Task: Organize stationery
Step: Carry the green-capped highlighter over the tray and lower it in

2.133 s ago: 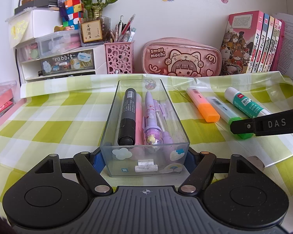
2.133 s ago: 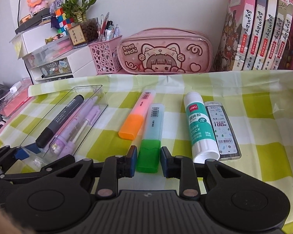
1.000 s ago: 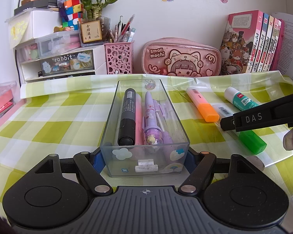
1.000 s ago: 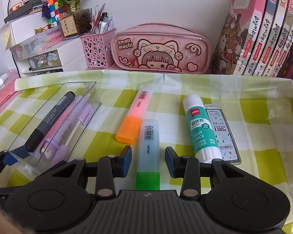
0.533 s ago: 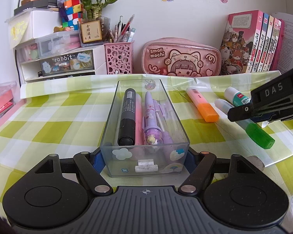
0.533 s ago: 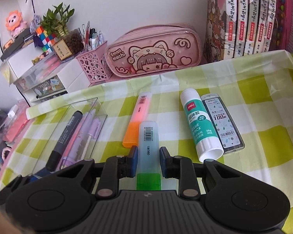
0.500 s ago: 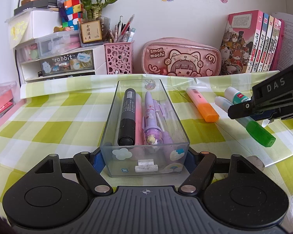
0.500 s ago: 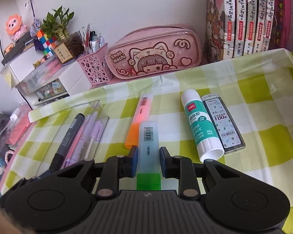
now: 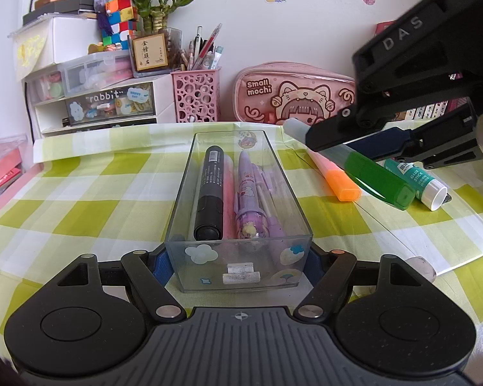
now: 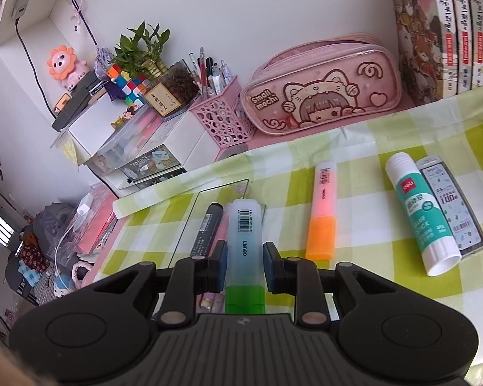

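My left gripper is shut on the near end of the clear plastic tray, which holds a black marker and purple pens. My right gripper is shut on the green-capped highlighter, lifted off the cloth and tilted. In the left wrist view the highlighter hangs right of the tray, held by the right gripper. An orange highlighter, a glue stick and a lead refill case lie on the checked cloth.
A pink pencil case, a pink pen holder and a white drawer unit stand along the back wall. Books stand at the back right. A clear sheet lies on the cloth to the right.
The right gripper has closed on the green highlighter, lifted it off the cloth and swung it left toward the tray, rolling as it went. The left gripper and tray have stayed still.
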Tool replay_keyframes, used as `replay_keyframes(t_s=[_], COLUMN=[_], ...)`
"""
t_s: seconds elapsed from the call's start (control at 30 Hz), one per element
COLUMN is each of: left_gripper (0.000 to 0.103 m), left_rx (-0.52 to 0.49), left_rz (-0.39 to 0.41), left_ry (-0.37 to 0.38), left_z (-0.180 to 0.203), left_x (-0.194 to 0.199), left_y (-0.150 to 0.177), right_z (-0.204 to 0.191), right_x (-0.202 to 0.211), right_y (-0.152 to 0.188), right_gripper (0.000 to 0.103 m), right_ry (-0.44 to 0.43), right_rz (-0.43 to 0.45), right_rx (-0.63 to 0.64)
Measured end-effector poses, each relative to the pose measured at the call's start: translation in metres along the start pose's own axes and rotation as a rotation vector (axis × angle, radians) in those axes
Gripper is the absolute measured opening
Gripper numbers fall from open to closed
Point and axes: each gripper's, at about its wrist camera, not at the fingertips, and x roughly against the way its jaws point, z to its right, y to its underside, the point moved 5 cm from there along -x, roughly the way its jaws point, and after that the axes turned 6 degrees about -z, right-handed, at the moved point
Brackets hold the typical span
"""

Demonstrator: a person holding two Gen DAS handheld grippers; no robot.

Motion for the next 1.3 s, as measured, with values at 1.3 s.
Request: replay_keyframes(t_s=[1.3], left_gripper=[0.074], left_rx=[0.001], left_rz=[0.000], left_ry=[-0.002], left_z=[0.000], left_x=[0.000], left_y=[0.000], right_z=[-0.005], right_x=[-0.062], right_y=[-0.029], right_gripper=[0.029], right_ry=[-0.077], right_rz=[-0.108], right_rx=[-0.207])
